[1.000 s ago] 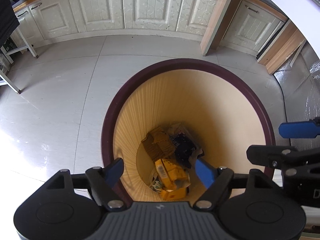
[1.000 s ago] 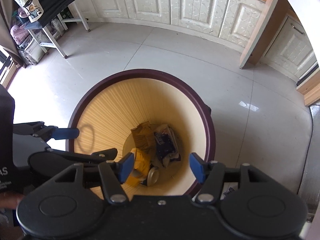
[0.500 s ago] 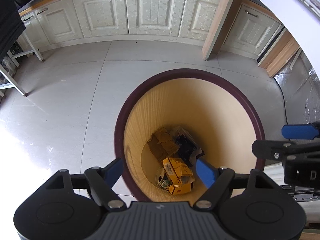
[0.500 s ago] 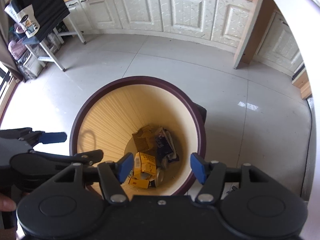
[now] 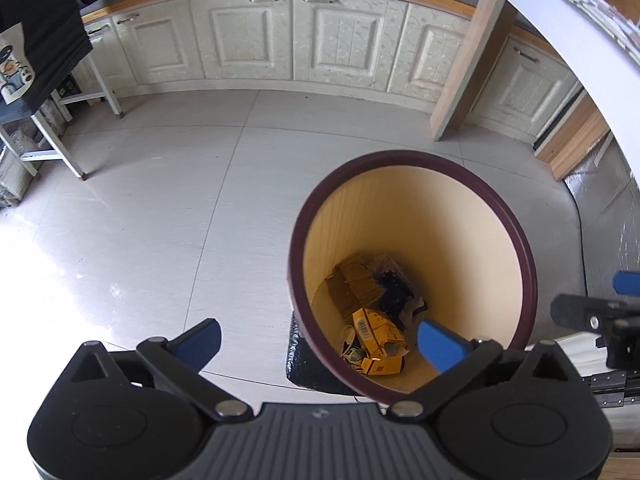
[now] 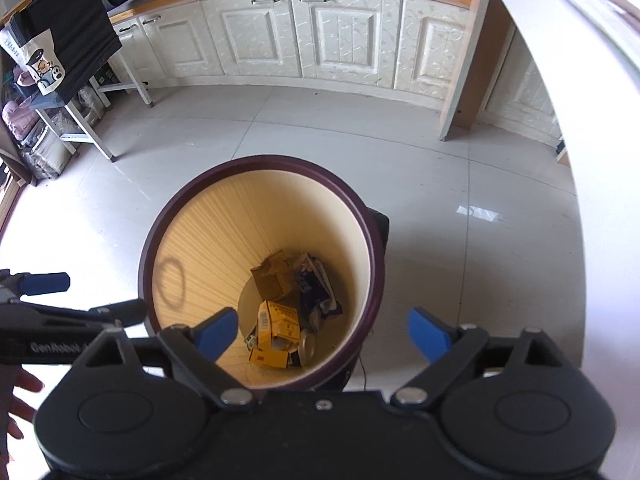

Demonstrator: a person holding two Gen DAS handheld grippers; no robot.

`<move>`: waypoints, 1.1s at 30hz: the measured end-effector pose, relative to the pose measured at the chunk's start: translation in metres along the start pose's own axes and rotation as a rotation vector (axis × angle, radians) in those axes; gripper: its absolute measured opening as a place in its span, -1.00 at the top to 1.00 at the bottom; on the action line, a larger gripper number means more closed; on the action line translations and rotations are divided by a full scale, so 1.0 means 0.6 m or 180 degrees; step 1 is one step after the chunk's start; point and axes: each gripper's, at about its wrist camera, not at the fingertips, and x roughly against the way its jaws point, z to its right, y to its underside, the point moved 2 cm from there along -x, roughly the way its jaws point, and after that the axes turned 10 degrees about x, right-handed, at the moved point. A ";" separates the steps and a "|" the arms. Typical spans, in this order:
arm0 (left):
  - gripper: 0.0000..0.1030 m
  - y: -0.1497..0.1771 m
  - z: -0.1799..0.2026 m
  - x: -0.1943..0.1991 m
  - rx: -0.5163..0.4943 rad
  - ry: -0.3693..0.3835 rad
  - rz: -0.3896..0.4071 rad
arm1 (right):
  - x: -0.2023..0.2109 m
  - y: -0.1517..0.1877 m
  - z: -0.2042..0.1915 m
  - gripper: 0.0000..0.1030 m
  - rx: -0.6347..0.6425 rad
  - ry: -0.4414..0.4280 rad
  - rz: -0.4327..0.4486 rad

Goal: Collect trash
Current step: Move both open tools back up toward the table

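Observation:
A round bin with a dark purple rim and a pale yellow inside stands on the tiled floor. At its bottom lie a yellow carton, brown cardboard, a dark wrapper and a small can. My left gripper hovers high over the bin's left rim, its jaws opening wide with nothing between them. My right gripper hangs above the bin's near side, jaws likewise opening and empty. Each gripper shows at the other view's edge.
Cream cabinets under a wood-edged counter line the far wall. A wooden post stands at right. A white-legged rack with dark cloth is at left. A white curved edge runs along the right.
Both grippers rose and drew back from the bin, which looks smaller. Both pairs of jaws spread much wider. The trash in the bin lies as before.

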 end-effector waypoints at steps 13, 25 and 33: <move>-1.00 0.022 -0.018 0.125 0.0021 0.0069 0.0441 | 0.107 0.030 -0.022 -1.00 -0.0083 0.0057 0.0313; -1.00 0.032 -0.023 0.313 0.0042 0.0136 0.1178 | 0.310 0.031 -0.042 -1.00 -0.0025 0.0085 0.1072; -1.00 0.033 0.017 0.434 -0.0016 0.0195 0.1683 | 0.445 0.049 -0.016 -1.00 -0.0046 0.0232 0.1528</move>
